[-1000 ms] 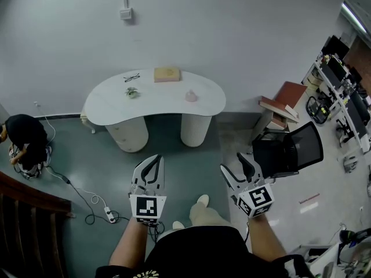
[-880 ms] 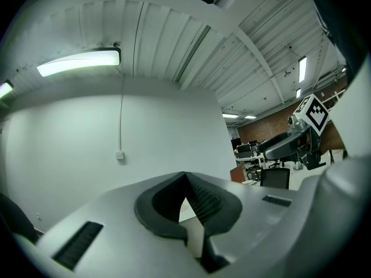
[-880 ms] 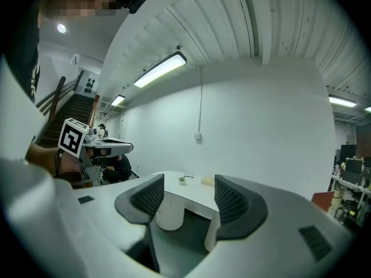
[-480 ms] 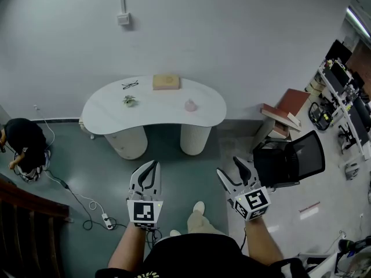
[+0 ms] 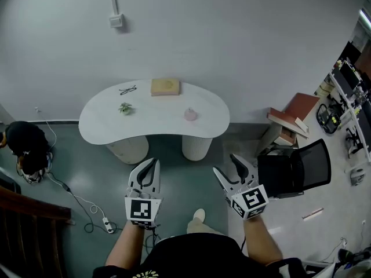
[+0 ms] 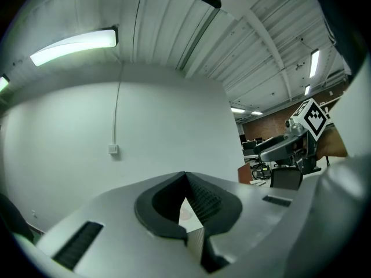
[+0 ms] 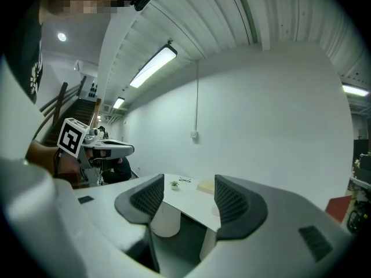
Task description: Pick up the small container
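The small pink rounded container (image 5: 191, 114) stands on the white kidney-shaped table (image 5: 104, 126), well ahead of both grippers. The right gripper (image 5: 226, 165) is nearer to it, jaws apart and empty; the left gripper (image 5: 152, 164) has its jaws together on nothing. It seems best to step closer first, then bring the right jaws level around the container. The table is nearer to the grippers than a second ago.

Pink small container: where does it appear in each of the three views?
Head view: pink container on the white table, right of centre.
Left gripper view: faint pink patch in the slit between the fingers.
Right gripper view: at the table's edge, against the right finger.
Shared landmark: the wall box.
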Motion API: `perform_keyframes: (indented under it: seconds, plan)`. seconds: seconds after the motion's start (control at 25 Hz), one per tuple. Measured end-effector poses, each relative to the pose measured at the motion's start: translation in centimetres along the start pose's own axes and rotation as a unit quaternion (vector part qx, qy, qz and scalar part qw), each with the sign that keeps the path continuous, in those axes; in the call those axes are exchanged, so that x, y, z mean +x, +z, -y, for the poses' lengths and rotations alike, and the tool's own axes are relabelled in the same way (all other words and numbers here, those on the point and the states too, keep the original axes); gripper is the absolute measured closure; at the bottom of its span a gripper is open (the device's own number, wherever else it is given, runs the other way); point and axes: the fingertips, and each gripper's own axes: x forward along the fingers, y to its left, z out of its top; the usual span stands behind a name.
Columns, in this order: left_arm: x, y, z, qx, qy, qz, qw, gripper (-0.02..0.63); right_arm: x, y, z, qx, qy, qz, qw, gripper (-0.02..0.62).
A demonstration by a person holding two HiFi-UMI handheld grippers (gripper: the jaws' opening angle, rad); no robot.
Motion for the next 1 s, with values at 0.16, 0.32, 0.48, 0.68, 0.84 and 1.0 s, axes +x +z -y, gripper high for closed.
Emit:
perform_keyframes:
  seconds: [0.16, 0.32, 0.48, 0.68, 0.84, 1.0]
  plan:
    - [3.8, 0.7, 0.2, 0.003, 0.003, 0.002, 1.0, 0.601, 2.3, 0.0, 2.8, -0.001, 0.012, -0.004, 1.0, 0.331]
    - [7.2, 1.6, 1.1, 0.007, 0.007, 0.008, 0.9999, 0.601, 3.7, 0.2, 5.3, -0.001, 0.024, -0.001, 1.0, 0.331]
    - [10.4, 2.1, 2.6, 0.012, 0.005, 0.008, 0.9999, 0.601, 4.8, 0.3, 8.3, -0.004, 0.033, -0.001, 0.999, 0.331]
    - [13.7, 2.8, 3.6, 0.021, 0.012, 0.005, 0.9997, 0.601, 6.1, 0.4, 11.5, -0.008, 0.05, 0.003, 0.999, 0.331]
    - [15.0, 3.0, 4.0, 0.03, 0.024, 0.006, 0.9993, 0.601, 7.3, 0.1, 13.3, -0.005, 0.061, 0.001, 0.998, 0.331]
    - [15.3, 2.7, 3.5, 0.022, 0.037, 0.002, 0.9991, 0.601, 8.1, 0.1, 14.0, 0.0, 0.071, 0.003, 0.998, 0.331]
